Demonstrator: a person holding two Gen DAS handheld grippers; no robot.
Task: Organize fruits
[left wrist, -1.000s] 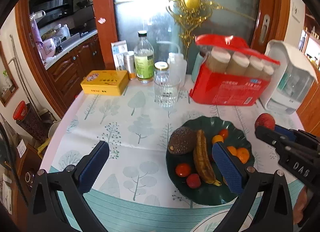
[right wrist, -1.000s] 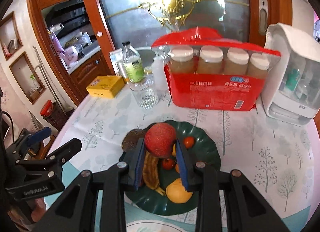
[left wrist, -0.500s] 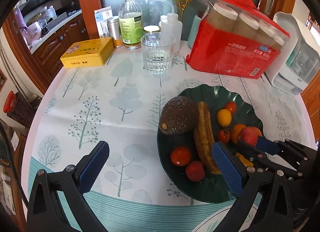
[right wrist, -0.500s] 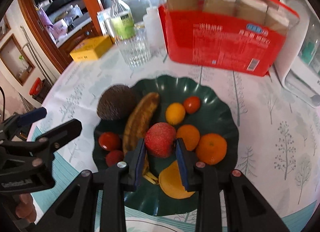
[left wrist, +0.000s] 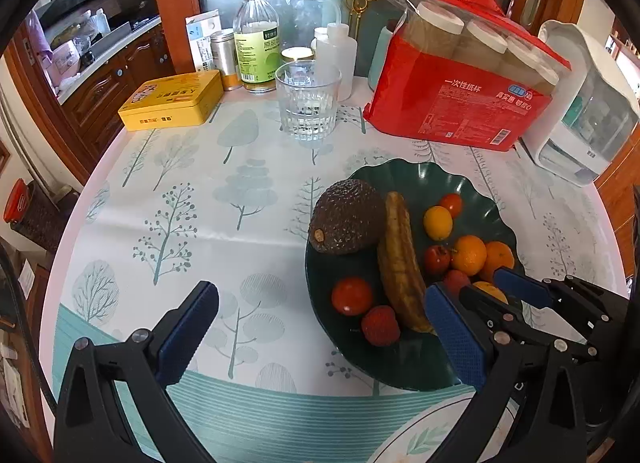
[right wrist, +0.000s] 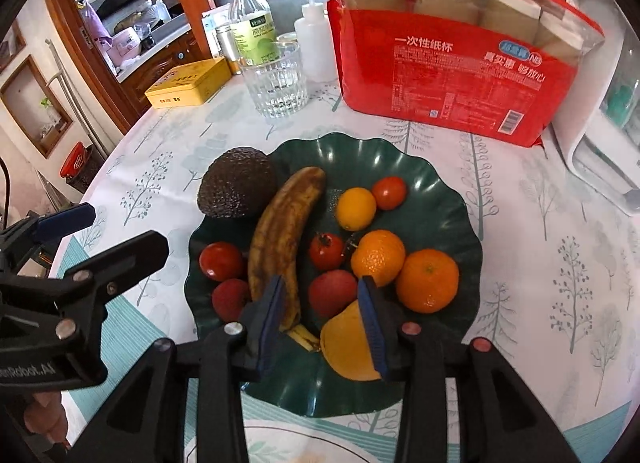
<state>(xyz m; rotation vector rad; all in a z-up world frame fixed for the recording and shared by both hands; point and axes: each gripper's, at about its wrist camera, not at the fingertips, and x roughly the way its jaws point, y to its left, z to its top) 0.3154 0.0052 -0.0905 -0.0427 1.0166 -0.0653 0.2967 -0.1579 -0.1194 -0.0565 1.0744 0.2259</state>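
Two grippers with blue pads are hanging over a round table (left wrist: pixel 248 199) covered in a pale cloth printed with trees. On it, a dark green scalloped plate (right wrist: pixel 432 183) is holding the fruit: a dark rough-skinned avocado (right wrist: pixel 238 183) at its far left edge, a long brown-spotted banana (right wrist: pixel 282 231) lying lengthwise beside it, small red tomatoes, a little yellow citrus, and two orange mandarins (right wrist: pixel 402 267) touching each other.

The right gripper (right wrist: pixel 326 313) is pointing steeply down at the near part of the plate. Its jaws have just been opening, and they are now standing slightly apart around a red bumpy lychee-like fruit (right wrist: pixel 332 291). That fruit is resting on the plate between the blue pads (right wrist: pixel 274 311), with a gap showing on each side, so the pads are not pressing it. It is sitting just beside the banana's near end, close to the nearer mandarin and above a yellow-orange wedge of fruit (right wrist: pixel 348 343).

The left gripper (left wrist: pixel 320 327) is hovering with its fingers spread wide and nothing between them; one pad is over the bare cloth, the other over the plate's near rim.

Beyond the plate, a ribbed clear drinking glass (left wrist: pixel 308 103), a flat yellow tin (left wrist: pixel 174 101) and a red plastic pack of paper cups (left wrist: pixel 460 95) are standing well apart from the fruit.
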